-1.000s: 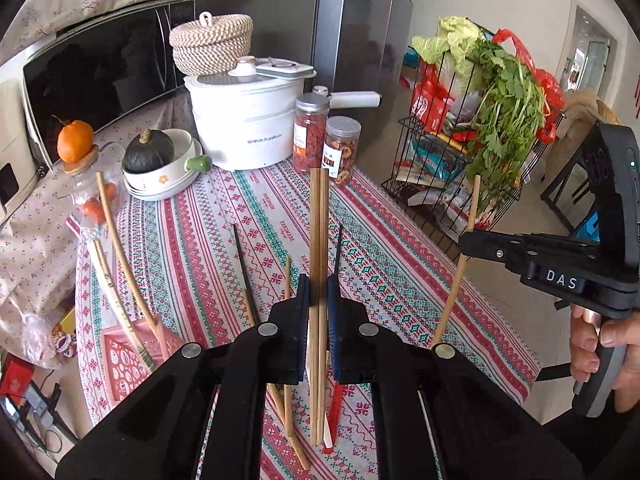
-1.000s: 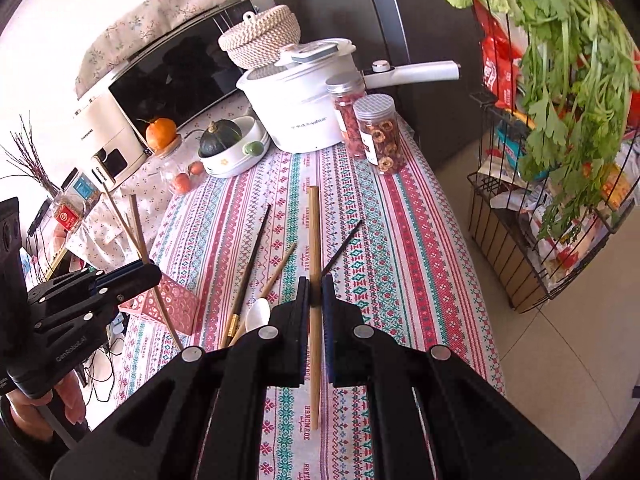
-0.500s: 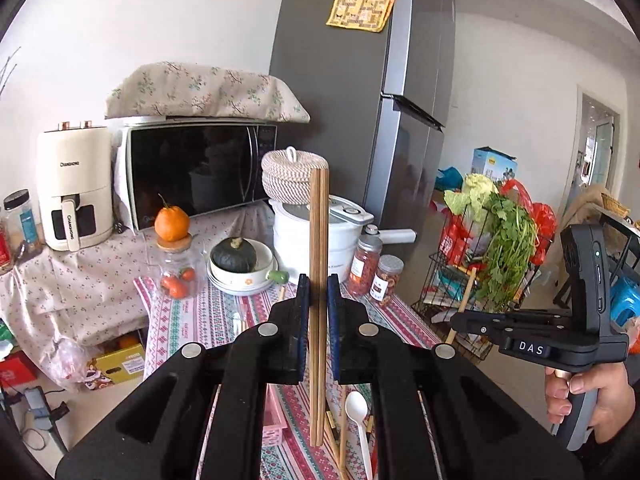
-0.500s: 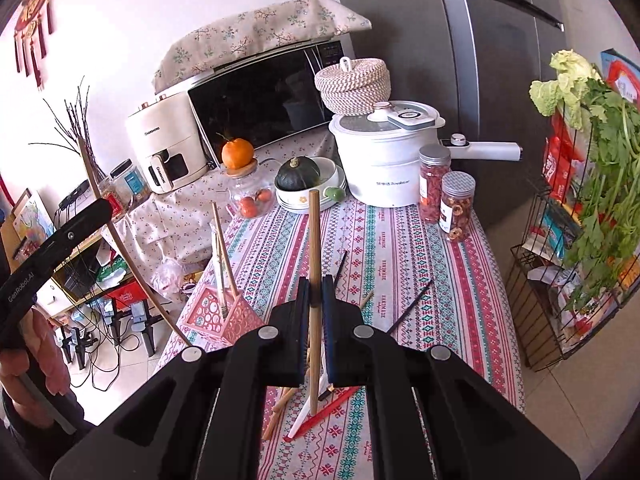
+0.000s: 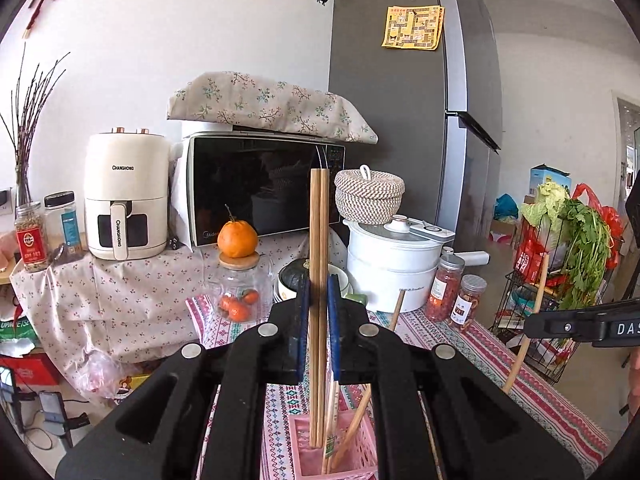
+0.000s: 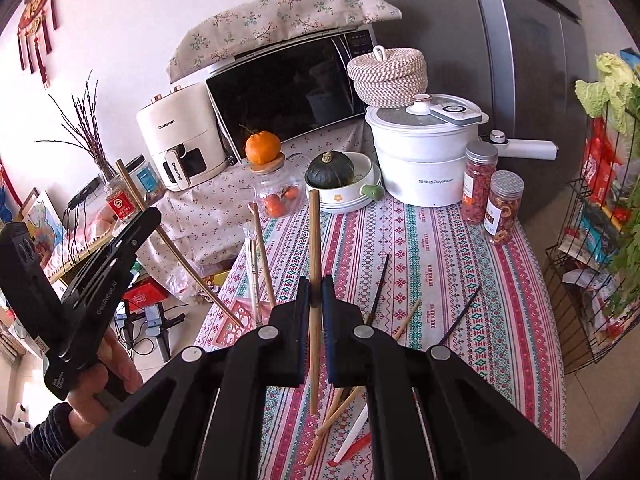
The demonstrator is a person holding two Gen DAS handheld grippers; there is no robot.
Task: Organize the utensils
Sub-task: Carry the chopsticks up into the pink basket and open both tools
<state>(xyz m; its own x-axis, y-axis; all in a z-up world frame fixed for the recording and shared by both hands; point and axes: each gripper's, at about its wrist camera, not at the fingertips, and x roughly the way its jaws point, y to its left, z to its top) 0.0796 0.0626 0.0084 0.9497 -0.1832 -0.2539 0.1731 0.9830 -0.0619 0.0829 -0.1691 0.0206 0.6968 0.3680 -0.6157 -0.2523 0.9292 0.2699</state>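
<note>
My left gripper point(image 5: 319, 304) is shut on a pair of wooden chopsticks point(image 5: 319, 240), held upright, their lower tips just above a pink utensil basket point(image 5: 304, 444) that holds other chopsticks. My right gripper point(image 6: 315, 308) is shut on a single wooden chopstick point(image 6: 314, 248), upright over the table. The right gripper point(image 5: 580, 322) with its chopstick also shows in the left wrist view. The left gripper point(image 6: 132, 236) shows at the left of the right wrist view, over the pink basket point(image 6: 236, 312). Loose chopsticks point(image 6: 376, 292) and a white spoon point(image 6: 352, 436) lie on the cloth.
A striped tablecloth point(image 6: 440, 264) covers the table. At its back stand a white pot point(image 6: 420, 160), two jars point(image 6: 492, 200), a bowl with a squash point(image 6: 340, 184) and a glass jar with oranges point(image 6: 276, 192). A wire vegetable rack point(image 6: 600, 240) stands right.
Both grippers have tilted up and shifted, each still holding its chopsticks. The left one's pair now hangs over the pink basket.
</note>
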